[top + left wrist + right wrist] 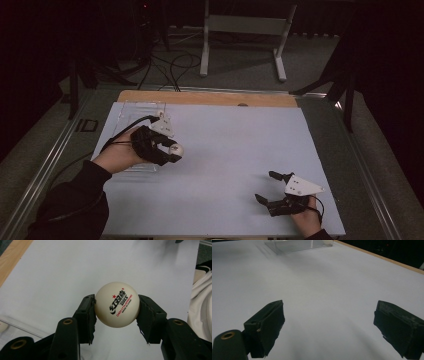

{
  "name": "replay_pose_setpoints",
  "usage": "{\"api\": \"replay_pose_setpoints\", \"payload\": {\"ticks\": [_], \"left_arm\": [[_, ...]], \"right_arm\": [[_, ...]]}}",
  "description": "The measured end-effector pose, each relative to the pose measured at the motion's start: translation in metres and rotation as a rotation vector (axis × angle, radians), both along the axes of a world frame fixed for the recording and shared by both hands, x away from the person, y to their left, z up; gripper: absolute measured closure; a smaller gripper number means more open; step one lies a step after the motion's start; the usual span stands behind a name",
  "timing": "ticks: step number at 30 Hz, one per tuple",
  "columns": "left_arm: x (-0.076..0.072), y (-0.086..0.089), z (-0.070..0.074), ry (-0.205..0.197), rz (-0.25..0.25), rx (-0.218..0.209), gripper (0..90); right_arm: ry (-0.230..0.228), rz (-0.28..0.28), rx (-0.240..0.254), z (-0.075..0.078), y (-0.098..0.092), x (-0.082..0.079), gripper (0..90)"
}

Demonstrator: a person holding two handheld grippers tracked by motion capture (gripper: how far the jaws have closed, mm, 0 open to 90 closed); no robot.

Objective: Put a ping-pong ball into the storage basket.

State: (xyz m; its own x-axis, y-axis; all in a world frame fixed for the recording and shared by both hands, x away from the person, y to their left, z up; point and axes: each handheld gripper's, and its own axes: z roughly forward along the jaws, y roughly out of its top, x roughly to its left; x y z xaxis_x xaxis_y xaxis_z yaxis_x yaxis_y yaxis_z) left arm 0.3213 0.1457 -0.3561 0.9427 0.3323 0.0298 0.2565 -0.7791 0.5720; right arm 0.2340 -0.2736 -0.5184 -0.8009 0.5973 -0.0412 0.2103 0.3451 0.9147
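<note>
The room is dim, black toward twelve o'clock; only the pale table sheet [235,150] catches soft overhead light. Up close the ping-pong ball [117,304] is sharp, its print readable. The right gripper's [329,327] jaws look soft, casting faint blurred shadows.

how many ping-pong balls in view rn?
1 for sure: the ball clamped in the left gripper, above the table. A whitish blob by the clear tray might be another; can't tell.

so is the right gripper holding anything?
No: in the right gripper view the right gripper has its jaws spread wide over bare white table, nothing between them.
</note>
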Motion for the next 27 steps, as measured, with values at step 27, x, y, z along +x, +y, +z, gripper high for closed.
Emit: {"api": "replay_pose_setpoints", "payload": {"ticks": [27], "left_arm": [[0.012, 0.039, 0.016, -0.029, 0.144, -0.042, 52.5]], "right_arm": [[0.0, -0.001, 0.002, 0.0, 0.0, 0.0, 9.5]]}}
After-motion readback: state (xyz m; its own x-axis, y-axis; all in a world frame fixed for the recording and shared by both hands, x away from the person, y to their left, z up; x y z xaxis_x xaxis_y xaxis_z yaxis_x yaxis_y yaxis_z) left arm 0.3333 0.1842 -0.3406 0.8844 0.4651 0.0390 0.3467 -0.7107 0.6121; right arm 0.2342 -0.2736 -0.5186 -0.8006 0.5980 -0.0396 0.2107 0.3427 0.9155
